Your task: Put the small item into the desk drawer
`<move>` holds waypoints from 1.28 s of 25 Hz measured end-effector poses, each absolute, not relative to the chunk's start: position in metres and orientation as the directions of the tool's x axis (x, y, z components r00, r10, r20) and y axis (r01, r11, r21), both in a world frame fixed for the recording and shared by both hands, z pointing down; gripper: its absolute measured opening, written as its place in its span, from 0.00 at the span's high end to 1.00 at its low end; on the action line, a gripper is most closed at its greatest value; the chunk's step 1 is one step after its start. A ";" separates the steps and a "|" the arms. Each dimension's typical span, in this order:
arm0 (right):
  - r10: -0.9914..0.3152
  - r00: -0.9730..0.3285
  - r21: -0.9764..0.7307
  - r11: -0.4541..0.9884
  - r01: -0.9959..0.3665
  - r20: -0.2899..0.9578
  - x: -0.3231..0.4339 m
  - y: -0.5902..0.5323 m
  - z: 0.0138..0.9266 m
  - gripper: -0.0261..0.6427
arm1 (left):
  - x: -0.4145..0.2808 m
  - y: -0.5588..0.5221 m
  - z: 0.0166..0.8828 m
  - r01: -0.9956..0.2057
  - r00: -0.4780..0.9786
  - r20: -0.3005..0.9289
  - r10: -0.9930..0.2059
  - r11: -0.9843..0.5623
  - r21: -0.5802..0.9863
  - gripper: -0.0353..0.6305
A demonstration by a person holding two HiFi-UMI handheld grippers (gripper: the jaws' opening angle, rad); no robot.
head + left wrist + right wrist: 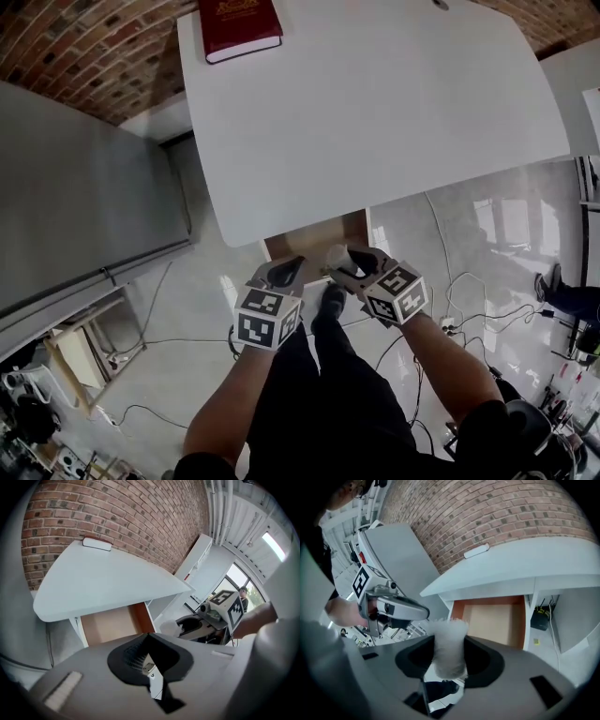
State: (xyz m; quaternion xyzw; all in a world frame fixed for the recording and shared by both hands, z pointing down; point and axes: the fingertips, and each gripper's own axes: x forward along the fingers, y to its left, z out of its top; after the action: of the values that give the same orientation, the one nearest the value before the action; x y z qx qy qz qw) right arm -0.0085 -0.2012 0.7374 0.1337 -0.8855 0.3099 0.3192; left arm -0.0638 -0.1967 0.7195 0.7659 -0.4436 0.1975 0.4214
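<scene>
Here the right claw (450,660) clamps a whitish, possibly plastic packet (448,639).

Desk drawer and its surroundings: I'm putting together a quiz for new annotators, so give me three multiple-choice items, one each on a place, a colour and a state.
1. Where does the book lie?
A. On the desk, near a far corner
B. Inside the drawer
C. On the floor

2. What colour is the book's cover?
A. Blue
B. Dark red
C. Green

3. How is the desk drawer?
A. Pushed shut
B. Pulled open, with the small item held in the right gripper
C. Open, with the small item lying inside

Answers:
1 A: the head view shows it at the desktop's far left corner.
2 B: its cover shows dark red there.
3 B: the right gripper view shows the drawer's brown inside open and the white item between the jaws.
</scene>
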 end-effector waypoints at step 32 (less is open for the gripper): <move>0.226 -0.396 -0.266 0.963 -0.050 0.890 -0.066 -0.189 0.929 0.70 | -0.090 -0.195 0.756 -0.862 0.471 0.686 -0.555 -0.124 0.492 0.93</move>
State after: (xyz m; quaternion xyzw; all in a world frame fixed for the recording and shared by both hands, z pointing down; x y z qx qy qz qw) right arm -0.0660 -0.1887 0.9294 -0.0530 -0.8260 0.1261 0.5469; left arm -0.0896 -0.1947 0.7556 0.7299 -0.4853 0.1704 0.4502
